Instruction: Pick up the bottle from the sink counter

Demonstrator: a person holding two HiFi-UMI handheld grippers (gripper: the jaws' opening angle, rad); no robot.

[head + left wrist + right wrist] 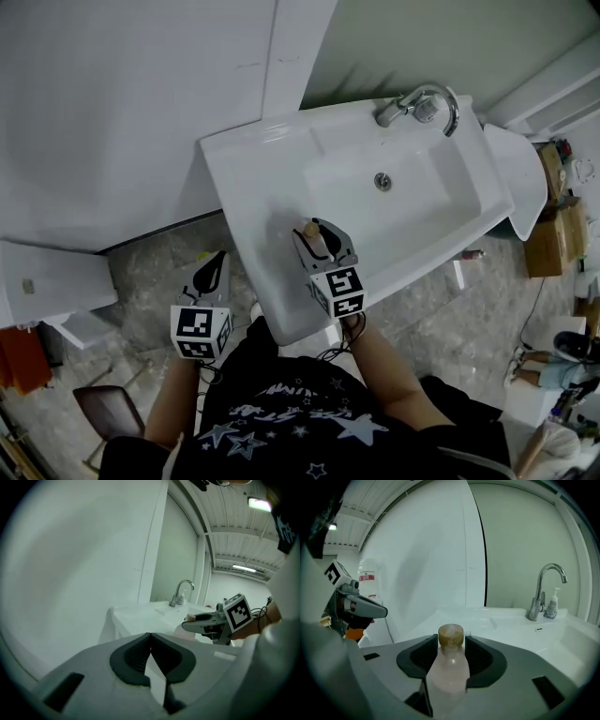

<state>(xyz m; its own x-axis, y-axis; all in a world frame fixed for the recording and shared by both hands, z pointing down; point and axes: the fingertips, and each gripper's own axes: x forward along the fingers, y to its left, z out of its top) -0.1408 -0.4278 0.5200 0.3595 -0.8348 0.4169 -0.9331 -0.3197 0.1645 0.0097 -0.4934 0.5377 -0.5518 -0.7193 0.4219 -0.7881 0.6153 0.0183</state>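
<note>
Head view: white sink counter (253, 183) fills the middle, bottle (310, 230) standing upright on its near flat, eight o'clock from the drain (382, 180). Right gripper (322, 242) has its jaws clamped on the bottle's sides. Left gripper (214, 270), jaws together, waits off the counter's edge. Best bet now: keep the squeeze firm, lift straight up, no tilt.

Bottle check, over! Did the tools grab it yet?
Right tool clamped on bottle, upright at sink counter's front edge. Left tool shut, empty. Nothing blocking.
</note>
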